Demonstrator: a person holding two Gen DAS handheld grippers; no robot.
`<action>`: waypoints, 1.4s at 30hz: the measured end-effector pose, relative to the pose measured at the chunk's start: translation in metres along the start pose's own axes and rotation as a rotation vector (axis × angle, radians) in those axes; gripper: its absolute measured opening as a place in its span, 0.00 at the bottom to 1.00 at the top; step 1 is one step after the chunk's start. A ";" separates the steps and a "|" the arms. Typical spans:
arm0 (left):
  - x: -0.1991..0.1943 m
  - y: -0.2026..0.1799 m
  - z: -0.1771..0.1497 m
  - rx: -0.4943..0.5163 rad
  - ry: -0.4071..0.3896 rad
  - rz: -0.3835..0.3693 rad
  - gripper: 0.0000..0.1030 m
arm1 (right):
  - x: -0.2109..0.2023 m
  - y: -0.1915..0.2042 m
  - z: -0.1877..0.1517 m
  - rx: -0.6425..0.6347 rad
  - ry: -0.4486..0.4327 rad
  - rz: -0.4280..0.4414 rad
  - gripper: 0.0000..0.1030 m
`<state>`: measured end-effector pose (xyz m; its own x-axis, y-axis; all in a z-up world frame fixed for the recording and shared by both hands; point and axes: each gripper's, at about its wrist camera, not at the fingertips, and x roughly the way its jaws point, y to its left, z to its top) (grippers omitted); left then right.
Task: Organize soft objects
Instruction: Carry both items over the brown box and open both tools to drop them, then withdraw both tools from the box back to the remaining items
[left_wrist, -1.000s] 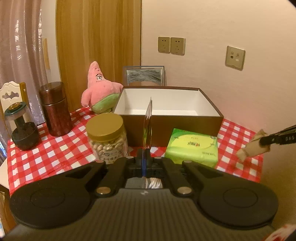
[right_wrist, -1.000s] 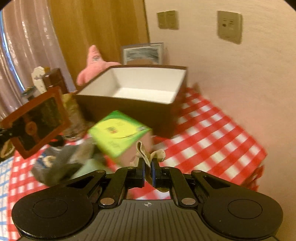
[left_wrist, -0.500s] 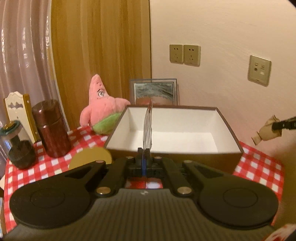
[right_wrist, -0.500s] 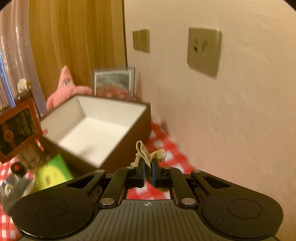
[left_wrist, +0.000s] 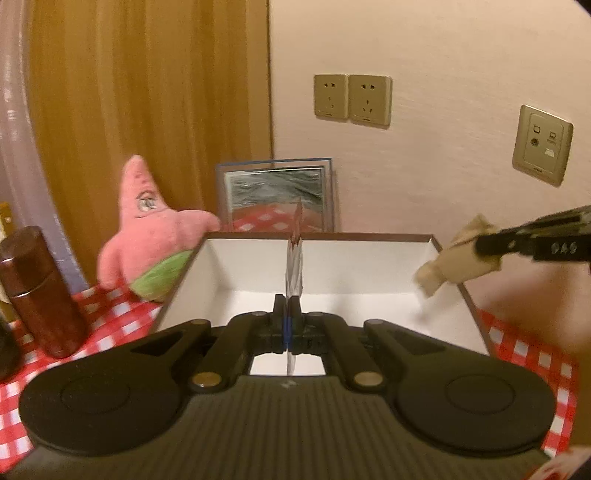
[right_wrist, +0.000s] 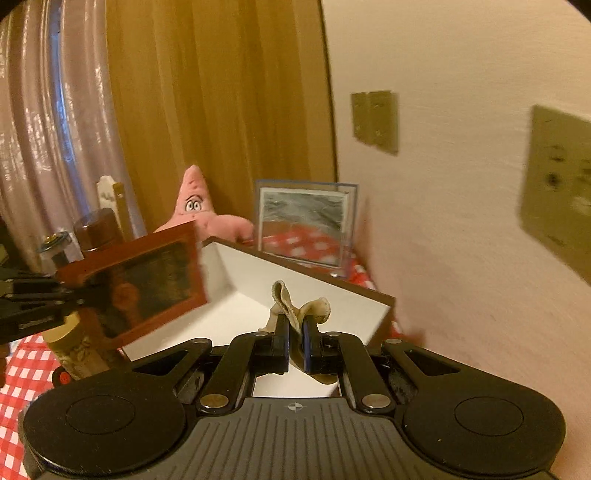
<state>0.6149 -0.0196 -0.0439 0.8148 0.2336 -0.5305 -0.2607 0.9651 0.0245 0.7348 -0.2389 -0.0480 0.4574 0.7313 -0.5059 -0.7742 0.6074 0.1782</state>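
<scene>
Hidden or unclear: the floor of the brown box (left_wrist: 369, 238) is largely covered in both views by the gripper bodies; its white inner walls show, its near wall does not; the right edge of the left wrist view is smeared by blur, as are the wall sockets (right_wrist: 375, 122) in the right wrist view; the print on the flat packet cannot be read.

Left gripper (left_wrist: 287, 314): jaws fully closed on a thin flat packet (left_wrist: 294, 266), seen edge-on from its own camera and standing upright over the box opening; from the right wrist view the same packet (right_wrist: 147, 284) shows a red border around a dark panel, tilted, held above the box's left side.

Right gripper (right_wrist: 295, 343): jaws nearly closed, pinching a small beige cloth piece (right_wrist: 291, 310); the fabric is limp and crumpled, with two folded lobes rising above the pads; in the left wrist view it hangs at the box's right rim, over the opening.

Surroundings: pink star plush (left_wrist: 147, 229) sits just left of the box on the red checked tablecloth (left_wrist: 110, 317); a framed picture (left_wrist: 275, 195) leans on the wall behind; a brown canister (left_wrist: 40, 291) stands at left.
</scene>
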 end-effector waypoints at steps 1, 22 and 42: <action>0.008 -0.002 0.003 -0.009 0.005 -0.014 0.01 | 0.006 -0.001 0.001 -0.001 0.004 0.010 0.07; -0.001 0.033 -0.008 -0.111 0.153 0.049 0.29 | 0.048 -0.013 0.017 0.087 -0.020 0.075 0.52; -0.145 0.055 -0.093 -0.282 0.267 0.097 0.29 | -0.058 0.018 -0.061 0.170 0.075 0.084 0.53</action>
<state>0.4342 -0.0111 -0.0449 0.6260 0.2468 -0.7397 -0.4917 0.8612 -0.1287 0.6676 -0.2891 -0.0670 0.3553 0.7606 -0.5434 -0.7203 0.5933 0.3594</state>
